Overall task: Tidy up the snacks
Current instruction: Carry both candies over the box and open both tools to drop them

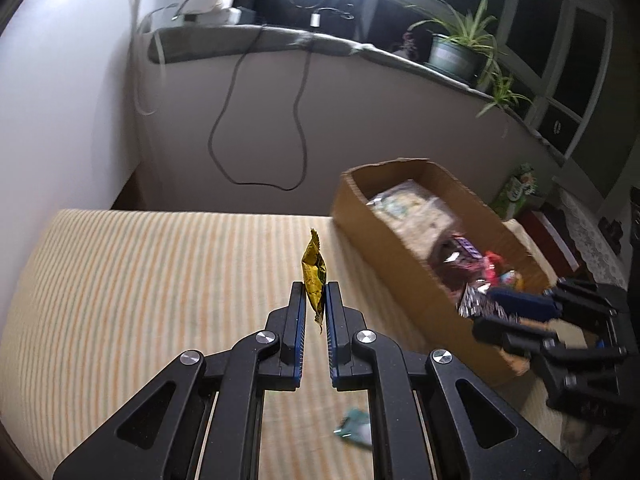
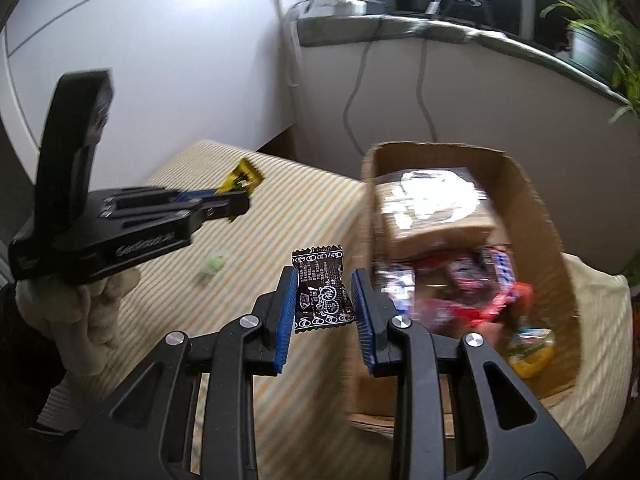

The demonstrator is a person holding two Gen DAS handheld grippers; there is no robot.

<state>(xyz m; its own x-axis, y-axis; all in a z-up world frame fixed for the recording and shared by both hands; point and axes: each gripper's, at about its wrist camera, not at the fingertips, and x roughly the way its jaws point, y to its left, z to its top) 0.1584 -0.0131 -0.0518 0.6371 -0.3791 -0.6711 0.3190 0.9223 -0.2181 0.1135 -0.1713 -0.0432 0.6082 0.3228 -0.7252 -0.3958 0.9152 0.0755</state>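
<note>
Two snacks airborne: left hand-held gripper (image 1: 316, 300) clenched on a gold packet (image 1: 314, 276) at frame centre, right hand-held gripper (image 2: 325, 300) pinching a black candy wrapper (image 2: 322, 294) beside the cardboard box (image 2: 536, 216) at right; thin edge grips could slip onto the striped bed (image 1: 140, 280).

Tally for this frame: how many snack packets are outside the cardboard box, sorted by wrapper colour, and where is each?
Gold: 1, the gold packet pinched in the left gripper.
Black: 1, the black packet clamped in the right gripper.
Green: 1, the green packet lying on the striped cloth.
Total: 3 outside the cardboard box; its blurred contents are not counted.
</note>
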